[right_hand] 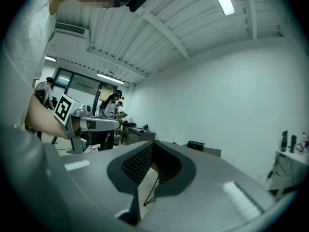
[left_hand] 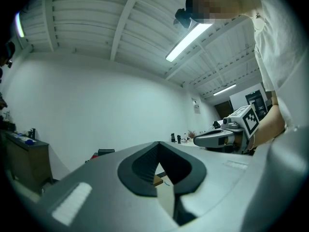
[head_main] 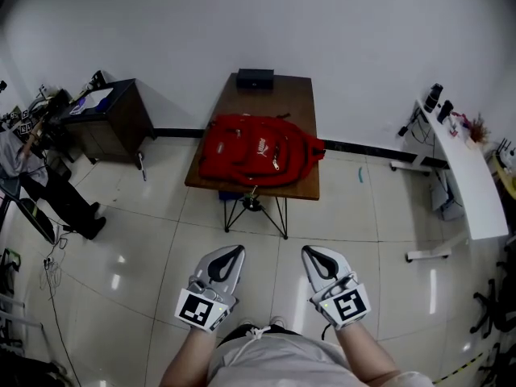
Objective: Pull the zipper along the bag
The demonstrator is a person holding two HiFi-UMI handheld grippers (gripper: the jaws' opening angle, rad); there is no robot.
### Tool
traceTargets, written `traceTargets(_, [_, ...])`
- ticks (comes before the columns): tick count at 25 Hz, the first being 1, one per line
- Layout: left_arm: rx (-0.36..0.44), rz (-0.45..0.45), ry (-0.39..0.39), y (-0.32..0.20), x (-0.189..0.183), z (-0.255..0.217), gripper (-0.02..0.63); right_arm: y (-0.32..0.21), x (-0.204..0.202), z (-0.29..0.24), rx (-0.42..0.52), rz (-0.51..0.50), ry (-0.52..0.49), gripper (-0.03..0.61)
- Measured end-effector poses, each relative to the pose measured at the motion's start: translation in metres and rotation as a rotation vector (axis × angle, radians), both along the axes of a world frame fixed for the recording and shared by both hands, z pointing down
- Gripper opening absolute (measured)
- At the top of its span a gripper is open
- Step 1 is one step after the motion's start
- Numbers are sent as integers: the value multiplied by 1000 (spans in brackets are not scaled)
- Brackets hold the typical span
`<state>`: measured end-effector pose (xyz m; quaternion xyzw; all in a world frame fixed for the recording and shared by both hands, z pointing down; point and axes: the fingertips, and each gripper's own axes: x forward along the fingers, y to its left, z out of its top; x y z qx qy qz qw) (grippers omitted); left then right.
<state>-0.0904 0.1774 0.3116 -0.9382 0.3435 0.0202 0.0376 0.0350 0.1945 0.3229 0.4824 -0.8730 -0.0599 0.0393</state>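
Left gripper (head_main: 231, 253): we hold it level in front of the body. The jaws are together with nothing between them, since there is nothing within reach to grip.
Right gripper (head_main: 314, 253): it mirrors the left, beside it but apart from it. The tips are closed and the jaws hold nothing.
Bag (head_main: 258, 158): a red backpack lying flat on the table (head_main: 300, 95) with its front panel up. This puts the zipper lines where we can get at them from above.
Bag position: well apart from both grippers, across a stretch of tiled floor, at the table's near end.
Zipper pull: a small pale tab (head_main: 275, 164) shows on the front panel. From this far off we cannot tell whether the zipper is open or closed.
Black box (head_main: 255, 77): it sits at the table's far edge, clear of the bag.
Task stage: we judge it not yet begun, as neither gripper is touching the bag.
Next move: we expect to approach the table, then use one gripper to steady the fabric and the other to take the pull.
Risk: the soft bag may slide or bunch up if we pull the zipper without holding it.
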Motion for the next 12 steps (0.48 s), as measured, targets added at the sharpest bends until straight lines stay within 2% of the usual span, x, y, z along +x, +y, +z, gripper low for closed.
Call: traceTargets(12, [5, 0, 9, 1, 12, -1, 6, 3, 10, -1, 10, 9, 12, 6])
